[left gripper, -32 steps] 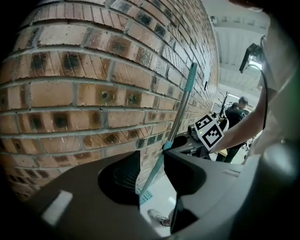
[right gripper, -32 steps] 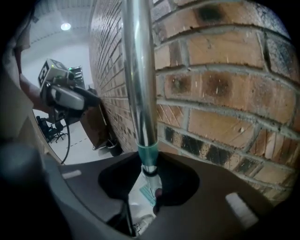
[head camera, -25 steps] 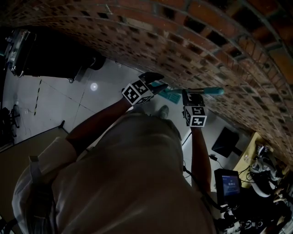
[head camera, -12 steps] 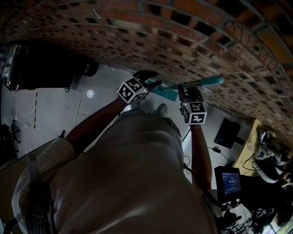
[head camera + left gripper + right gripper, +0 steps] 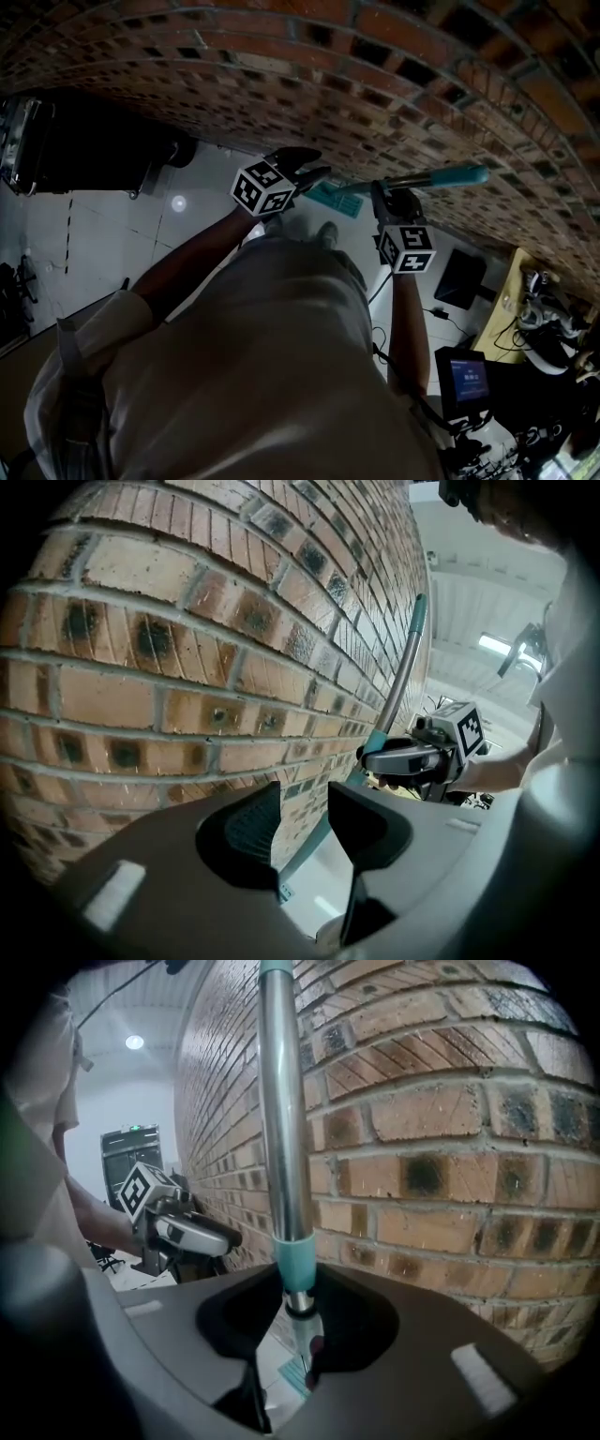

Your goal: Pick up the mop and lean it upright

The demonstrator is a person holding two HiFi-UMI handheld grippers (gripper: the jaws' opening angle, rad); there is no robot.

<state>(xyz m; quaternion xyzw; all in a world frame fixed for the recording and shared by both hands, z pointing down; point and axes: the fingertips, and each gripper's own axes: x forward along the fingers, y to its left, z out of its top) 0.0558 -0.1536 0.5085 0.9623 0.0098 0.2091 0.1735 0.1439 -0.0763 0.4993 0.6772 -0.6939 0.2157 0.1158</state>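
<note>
Two grippers are up by the brick wall (image 5: pixel 441 1176). The right gripper (image 5: pixel 298 1312) has its jaws closed narrowly on the mop (image 5: pixel 281 1129), pinching the silver pole just below a teal collar. The pole rises steeply just beside the bricks, with its teal head down near the pale floor (image 5: pixel 112 225). The left gripper (image 5: pixel 302 822) has its jaws apart with nothing pressed between them, and the mop's lower pole shows beyond the gap.

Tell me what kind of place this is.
Likely an indoor lab or workshop, not a home: bare brick wall, pale tiled floor, and a lit monitor at the right.
</note>
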